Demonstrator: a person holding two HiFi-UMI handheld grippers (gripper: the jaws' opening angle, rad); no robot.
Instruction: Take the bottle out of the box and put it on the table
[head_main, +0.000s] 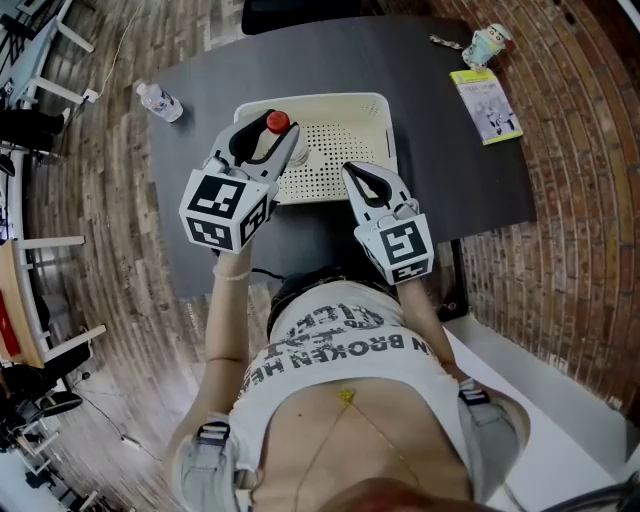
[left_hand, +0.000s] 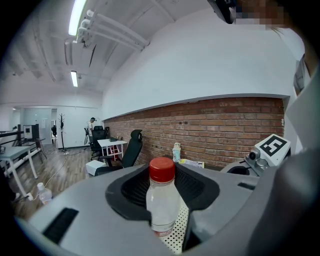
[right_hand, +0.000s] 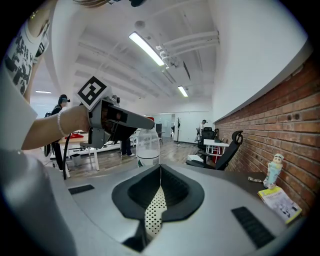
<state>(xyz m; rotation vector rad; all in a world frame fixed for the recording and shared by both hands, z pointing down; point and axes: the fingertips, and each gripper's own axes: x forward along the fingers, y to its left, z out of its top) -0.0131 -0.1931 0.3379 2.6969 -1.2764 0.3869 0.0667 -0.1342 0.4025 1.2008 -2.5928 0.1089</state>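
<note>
Bottle (left_hand: 162, 205) in left gripper (left_hand: 162, 176); box (head_main: 345, 140) whole only in head view

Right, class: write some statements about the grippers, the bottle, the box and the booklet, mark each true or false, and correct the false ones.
1. The left gripper is closed on a bottle with a red cap. True.
2. The right gripper grips a second bottle. False: its jaws are together with nothing between them.
3. The box on the table is white and perforated. True.
4. The yellow booklet lies inside the box. False: it lies on the table, near the far right corner.
</note>
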